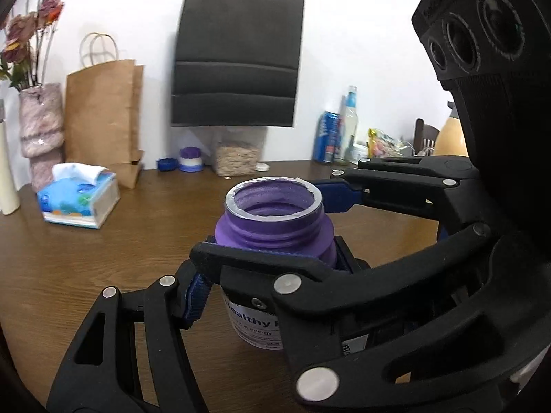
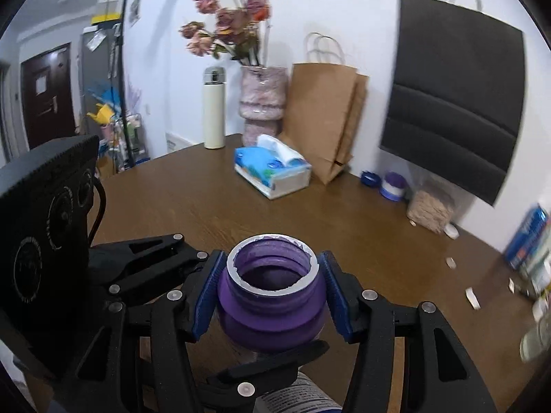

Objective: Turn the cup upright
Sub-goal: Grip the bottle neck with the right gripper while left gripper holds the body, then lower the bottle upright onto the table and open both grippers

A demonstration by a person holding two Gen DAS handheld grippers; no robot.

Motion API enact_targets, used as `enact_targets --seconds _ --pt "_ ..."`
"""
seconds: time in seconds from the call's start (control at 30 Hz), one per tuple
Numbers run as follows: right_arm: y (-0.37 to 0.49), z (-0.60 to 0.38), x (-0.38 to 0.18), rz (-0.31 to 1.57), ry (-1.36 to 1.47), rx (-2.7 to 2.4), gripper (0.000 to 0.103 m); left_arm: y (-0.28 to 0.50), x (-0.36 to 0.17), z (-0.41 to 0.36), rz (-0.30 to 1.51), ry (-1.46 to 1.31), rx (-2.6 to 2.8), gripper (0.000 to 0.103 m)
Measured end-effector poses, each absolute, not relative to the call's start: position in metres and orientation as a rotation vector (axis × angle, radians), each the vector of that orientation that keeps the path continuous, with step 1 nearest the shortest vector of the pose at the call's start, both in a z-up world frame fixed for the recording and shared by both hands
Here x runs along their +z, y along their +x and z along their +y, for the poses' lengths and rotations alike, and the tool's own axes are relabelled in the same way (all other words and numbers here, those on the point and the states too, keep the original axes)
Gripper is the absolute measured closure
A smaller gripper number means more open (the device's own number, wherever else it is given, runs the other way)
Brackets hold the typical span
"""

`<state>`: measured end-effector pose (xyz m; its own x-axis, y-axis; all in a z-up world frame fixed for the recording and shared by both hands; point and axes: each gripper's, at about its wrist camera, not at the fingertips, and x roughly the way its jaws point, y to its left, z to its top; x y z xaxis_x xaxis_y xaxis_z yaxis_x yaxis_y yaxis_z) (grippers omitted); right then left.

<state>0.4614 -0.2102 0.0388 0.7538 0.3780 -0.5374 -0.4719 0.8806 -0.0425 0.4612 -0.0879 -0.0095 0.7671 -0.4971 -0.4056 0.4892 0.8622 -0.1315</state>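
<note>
purple jar held mouth-up between two grippers

the purple plastic jar with a white printed label (image 1: 272, 258), the task's cup, is seen standing mouth-up over the brown wooden table (image 1: 103, 258), its open silver-edged rim level; whether its base touches the wood cannot be told. the right gripper (image 2: 270, 292) is closed on the jar's neck, blue pads (image 2: 206, 296) pressed to either side. the left gripper (image 1: 272, 237) is set crosswise around the same jar, one finger across the near shoulder and the other behind the rim; whether it squeezes or merely brackets cannot be told.

the flip is judged nearly done. the step is best finished by lowering the jar flat until the base is borne by the table, then easing one gripper off at a time so nothing is tipped. both tools are held low and roughly level, approaching at right angles. a blue-and-white tissue box (image 1: 79, 199) lies well apart.
</note>
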Motion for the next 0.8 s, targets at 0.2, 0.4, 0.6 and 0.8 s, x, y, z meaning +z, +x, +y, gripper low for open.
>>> enact_targets --seconds 0.2,0.4,0.6,0.8 --pt "0.444 -0.247 0.037 0.513 -0.126 0.423 0.044 0.447 -0.008 -0.123 0.392 0.038 -0.518 0.043" --pt "0.421 -0.286 0.032 0.428 0.052 0.456 0.043 0.433 -0.006 -0.136 0.368 0.1 -0.557 0.043" --pt "0.403 -0.29 0.031 0.44 0.085 0.48 0.041 0.408 -0.007 -0.141 0.327 0.197 -0.544 0.043" --pt "0.392 -0.271 0.026 0.48 0.001 0.479 0.03 0.413 -0.008 -0.128 0.342 0.205 -0.479 0.043"
